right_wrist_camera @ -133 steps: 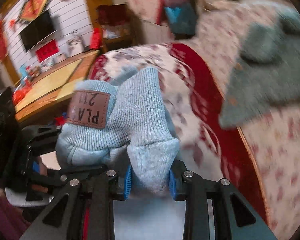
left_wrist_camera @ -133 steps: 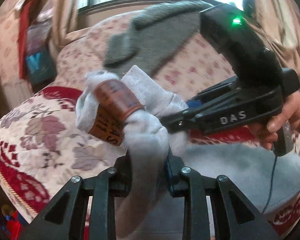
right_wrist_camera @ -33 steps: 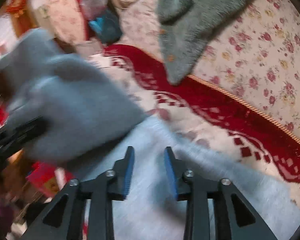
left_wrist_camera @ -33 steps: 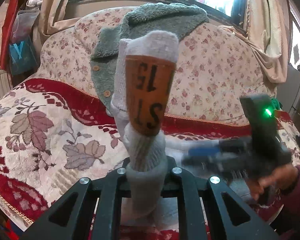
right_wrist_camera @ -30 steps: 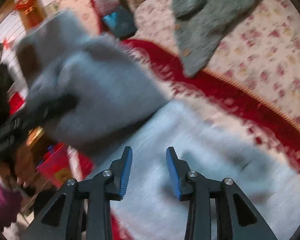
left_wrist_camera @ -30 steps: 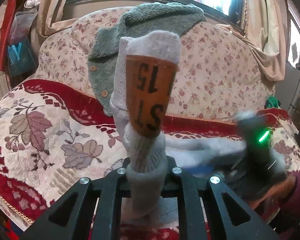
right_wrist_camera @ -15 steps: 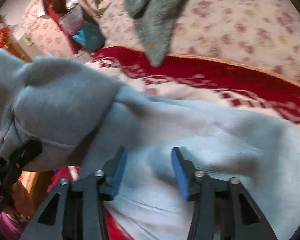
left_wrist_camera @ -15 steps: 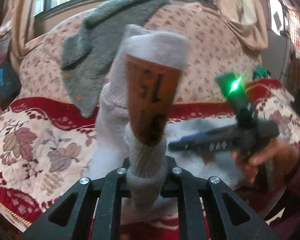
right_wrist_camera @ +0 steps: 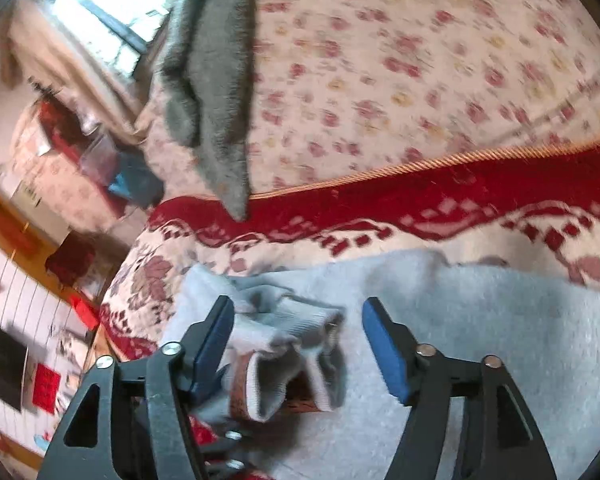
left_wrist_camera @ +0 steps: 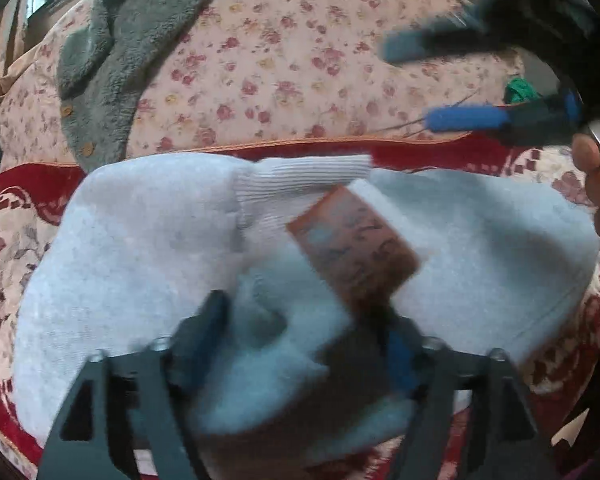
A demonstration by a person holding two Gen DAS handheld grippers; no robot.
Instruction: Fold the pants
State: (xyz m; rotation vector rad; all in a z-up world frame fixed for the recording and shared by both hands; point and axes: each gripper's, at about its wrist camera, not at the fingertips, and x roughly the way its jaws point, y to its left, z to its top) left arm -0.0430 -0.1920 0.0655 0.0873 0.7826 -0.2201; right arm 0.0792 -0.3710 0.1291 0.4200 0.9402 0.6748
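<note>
A brown patch [left_wrist_camera: 354, 248] on pale grey pants [left_wrist_camera: 140, 248] bears lettering too blurred to read. The pants lie on a red-bordered floral sofa cover [right_wrist_camera: 480, 188] (a grey fleece garment [left_wrist_camera: 140, 28] drapes the backrest). Left gripper [left_wrist_camera: 304, 344] and right gripper [right_wrist_camera: 298, 332] are both opening, ribbed cuff [right_wrist_camera: 284, 328] loose between the jaws.

Left wrist view close over pale grey pants [left_wrist_camera: 148, 248], facing a floral sofa back [left_wrist_camera: 300, 60] across the upper frame, right wrist view equally near, tilted, sharing pants [right_wrist_camera: 500, 320], sofa back [right_wrist_camera: 420, 60], grey fleece garment [right_wrist_camera: 216, 80] upper left
</note>
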